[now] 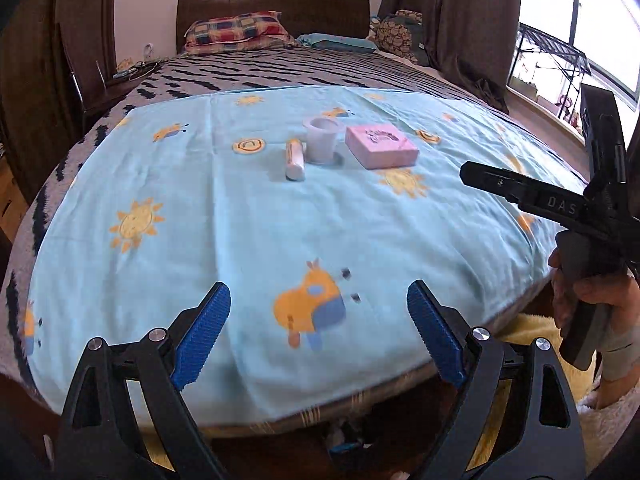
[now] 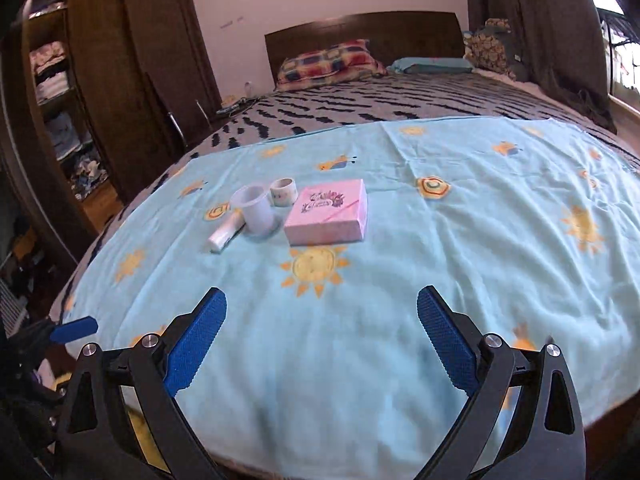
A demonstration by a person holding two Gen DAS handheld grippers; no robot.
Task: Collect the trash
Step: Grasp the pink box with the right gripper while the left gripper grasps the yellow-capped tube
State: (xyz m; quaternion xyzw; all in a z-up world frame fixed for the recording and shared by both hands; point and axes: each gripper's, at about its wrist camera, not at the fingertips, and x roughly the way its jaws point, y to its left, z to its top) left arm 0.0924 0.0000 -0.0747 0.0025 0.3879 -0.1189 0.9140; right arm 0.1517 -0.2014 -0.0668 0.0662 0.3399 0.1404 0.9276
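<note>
Both grippers have blue pads and black arms, and both hang in the air over the near end of a big bed. Left gripper (image 1: 319,312) has its jaws spread wide with nothing between them; only the sheet shows in the gap. Right gripper (image 2: 322,314) is just the same, jaws wide apart and holding nothing. In the left wrist view a hand (image 1: 592,300) grips the black handle of the right gripper at the right edge. A light blue sheet (image 2: 460,248) with yellow suns and little animals covers the near part of the bed. The trash sits together near the middle of that sheet, well apart from both grippers. A pink box (image 2: 328,212) lies flat with a drawing on top. Just beside it, on its left, a clear plastic cup (image 2: 256,210) stands upright. A small white tube (image 2: 224,234) lies on its side next to the cup, so close I cannot tell if they touch. Behind the cup and the box sits a little roll of tape (image 2: 283,192), seen only in the right wrist view. Farther back is a grey blanket with dark wavy marks (image 2: 380,100), then a checked pillow (image 2: 328,62) and a dark wooden headboard (image 2: 360,32). A tall brown wardrobe (image 2: 132,60) stands on the left, with folded clothes on its shelves.
</note>
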